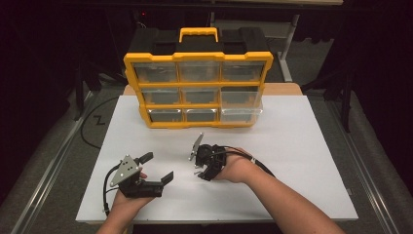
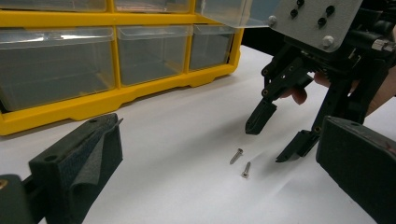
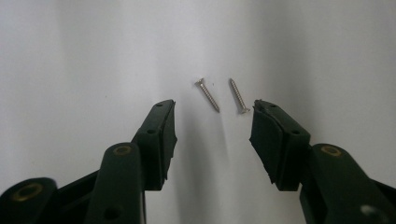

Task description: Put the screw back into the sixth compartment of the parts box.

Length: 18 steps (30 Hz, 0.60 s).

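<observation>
Two small silver screws lie side by side on the white table; in the right gripper view one screw [image 3: 207,95] is on the left and the other screw [image 3: 237,96] on the right. My right gripper [image 3: 215,112] is open, tilted down at the table, its tips just short of the screws, one on each side. In the left gripper view the same screws [image 2: 236,156] lie below the right gripper [image 2: 274,139]. My left gripper [image 1: 157,167] is open and empty, held low at the front left, facing the screws.
A yellow organiser [image 1: 197,85] with clear drawers stands at the back of the white table [image 1: 302,146]. Its lower right drawer [image 1: 242,113] is pulled out a little. Dark floor surrounds the table.
</observation>
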Each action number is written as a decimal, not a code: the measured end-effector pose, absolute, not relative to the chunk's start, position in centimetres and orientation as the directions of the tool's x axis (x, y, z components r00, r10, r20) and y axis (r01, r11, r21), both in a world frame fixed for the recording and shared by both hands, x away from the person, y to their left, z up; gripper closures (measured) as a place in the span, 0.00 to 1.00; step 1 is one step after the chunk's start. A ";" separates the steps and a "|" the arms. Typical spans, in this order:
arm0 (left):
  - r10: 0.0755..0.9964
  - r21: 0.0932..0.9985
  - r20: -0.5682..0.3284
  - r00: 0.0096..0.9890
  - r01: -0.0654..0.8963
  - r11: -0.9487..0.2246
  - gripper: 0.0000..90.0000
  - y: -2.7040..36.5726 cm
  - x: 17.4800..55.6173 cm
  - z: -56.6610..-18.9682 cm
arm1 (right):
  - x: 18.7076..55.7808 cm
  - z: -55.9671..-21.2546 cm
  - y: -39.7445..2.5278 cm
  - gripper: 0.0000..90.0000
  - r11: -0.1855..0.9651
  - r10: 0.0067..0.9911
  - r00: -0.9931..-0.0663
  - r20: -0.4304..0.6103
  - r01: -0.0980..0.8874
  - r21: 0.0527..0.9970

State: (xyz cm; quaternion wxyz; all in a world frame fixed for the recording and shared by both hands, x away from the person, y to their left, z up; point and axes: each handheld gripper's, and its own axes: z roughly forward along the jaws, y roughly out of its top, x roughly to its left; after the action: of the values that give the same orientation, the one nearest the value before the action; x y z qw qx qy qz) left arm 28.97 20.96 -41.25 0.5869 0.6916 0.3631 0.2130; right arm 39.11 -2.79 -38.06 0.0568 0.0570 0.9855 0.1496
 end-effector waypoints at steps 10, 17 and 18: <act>0.753 0.967 -0.133 0.644 0.252 -0.044 0.01 21.0 28.9 -41.2 | 39.7 -38.9 -2.0 0.72 0.952 0.130 -0.990 -0.062 0.107 0.285; 0.754 0.967 -0.136 0.643 0.251 -0.040 0.01 21.0 29.0 -41.2 | 39.9 -39.4 -1.5 0.79 0.957 0.110 -0.992 -0.064 0.089 0.275; 0.754 0.967 -0.134 0.643 0.251 -0.043 0.01 21.0 28.9 -41.2 | 40.0 -39.5 -1.5 0.80 0.956 0.106 -0.992 -0.070 0.082 0.280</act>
State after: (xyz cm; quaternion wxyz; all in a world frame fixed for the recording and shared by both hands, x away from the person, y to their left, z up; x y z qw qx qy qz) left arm 28.95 20.98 -41.23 0.5879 0.6897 0.3645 0.2139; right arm 39.98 -1.48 -39.47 0.0421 0.0476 0.9881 0.1399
